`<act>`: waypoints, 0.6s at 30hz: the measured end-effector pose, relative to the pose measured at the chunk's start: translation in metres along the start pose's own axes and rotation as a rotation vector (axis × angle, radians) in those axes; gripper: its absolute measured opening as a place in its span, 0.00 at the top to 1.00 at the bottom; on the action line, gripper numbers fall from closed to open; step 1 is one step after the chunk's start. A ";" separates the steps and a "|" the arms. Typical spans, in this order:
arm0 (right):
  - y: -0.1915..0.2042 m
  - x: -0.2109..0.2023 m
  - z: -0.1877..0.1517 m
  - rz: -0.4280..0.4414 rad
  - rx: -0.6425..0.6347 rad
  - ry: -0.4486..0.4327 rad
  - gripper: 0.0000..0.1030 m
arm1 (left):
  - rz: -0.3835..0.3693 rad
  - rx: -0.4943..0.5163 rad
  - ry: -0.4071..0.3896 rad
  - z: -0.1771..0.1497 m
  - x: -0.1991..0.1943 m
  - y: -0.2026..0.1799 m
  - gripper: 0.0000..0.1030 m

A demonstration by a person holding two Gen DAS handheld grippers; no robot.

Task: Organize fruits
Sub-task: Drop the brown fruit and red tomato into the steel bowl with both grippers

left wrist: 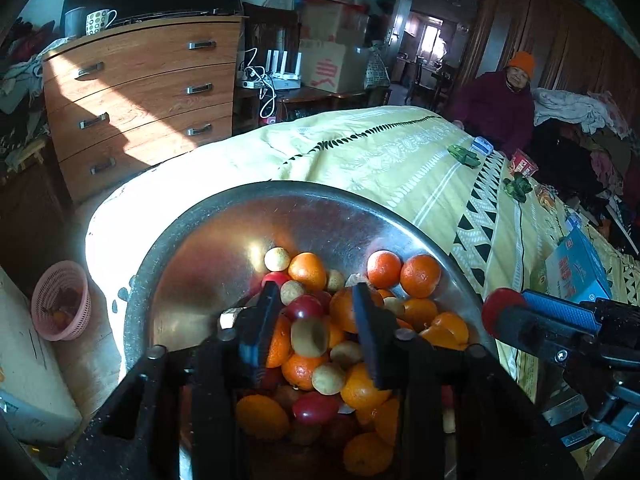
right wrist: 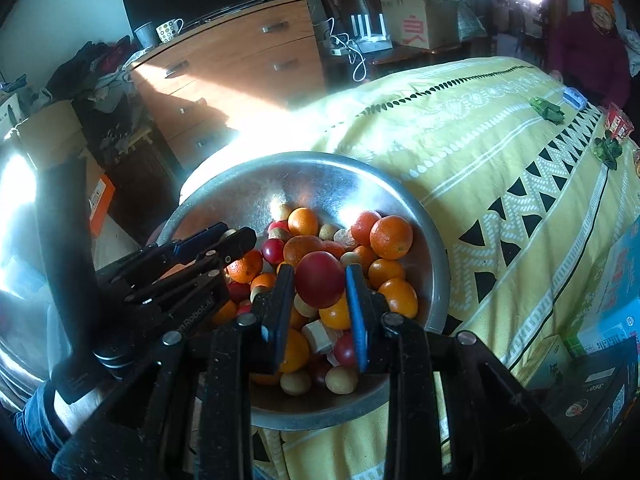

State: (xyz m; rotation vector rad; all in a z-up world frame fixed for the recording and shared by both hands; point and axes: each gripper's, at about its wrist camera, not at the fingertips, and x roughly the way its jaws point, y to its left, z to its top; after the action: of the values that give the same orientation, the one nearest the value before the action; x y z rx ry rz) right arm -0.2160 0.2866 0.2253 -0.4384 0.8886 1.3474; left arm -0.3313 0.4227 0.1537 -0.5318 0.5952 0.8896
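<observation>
clamping a red fruit (right wrist: 320, 279) between its fingers, the right tool (right wrist: 318, 292) holds it just above the bowl (right wrist: 256, 184) at the bed's near edge; left tool (left wrist: 316, 320), jaws apart, hovers over the pile.

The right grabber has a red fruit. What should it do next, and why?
Probably lift it straight up a little. The right gripper is shut on the red fruit, which sits just above the pile in the metal bowl. The left gripper hovers open over the bowl's left side, so rising should keep clear of it.
</observation>
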 end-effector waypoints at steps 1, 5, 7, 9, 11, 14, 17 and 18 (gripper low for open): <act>0.002 0.001 0.000 -0.001 -0.005 0.002 0.74 | 0.008 -0.007 -0.009 0.000 -0.002 0.001 0.41; 0.003 -0.002 0.001 -0.016 -0.014 -0.007 0.73 | 0.032 -0.015 -0.039 0.001 -0.008 0.003 0.26; 0.004 -0.006 0.002 -0.026 -0.021 -0.016 0.66 | 0.040 -0.015 -0.047 0.002 -0.011 0.003 0.22; 0.006 -0.011 0.002 -0.035 -0.025 -0.036 0.47 | 0.049 -0.017 -0.052 0.003 -0.013 0.002 0.18; 0.006 -0.019 0.002 -0.055 -0.028 -0.064 0.26 | 0.057 -0.020 -0.061 0.003 -0.017 0.002 0.17; 0.007 -0.031 0.002 -0.077 -0.032 -0.095 0.23 | 0.059 -0.019 -0.073 0.003 -0.025 0.000 0.17; 0.010 -0.048 0.000 -0.117 -0.052 -0.127 0.22 | 0.053 -0.015 -0.091 0.005 -0.037 -0.006 0.17; 0.012 -0.056 -0.001 -0.133 -0.062 -0.144 0.22 | 0.050 -0.013 -0.100 0.006 -0.041 -0.007 0.17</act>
State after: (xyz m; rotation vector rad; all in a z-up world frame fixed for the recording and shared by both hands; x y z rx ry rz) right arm -0.2258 0.2525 0.2699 -0.4353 0.6881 1.2698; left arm -0.3438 0.4001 0.1868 -0.4829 0.5135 0.9628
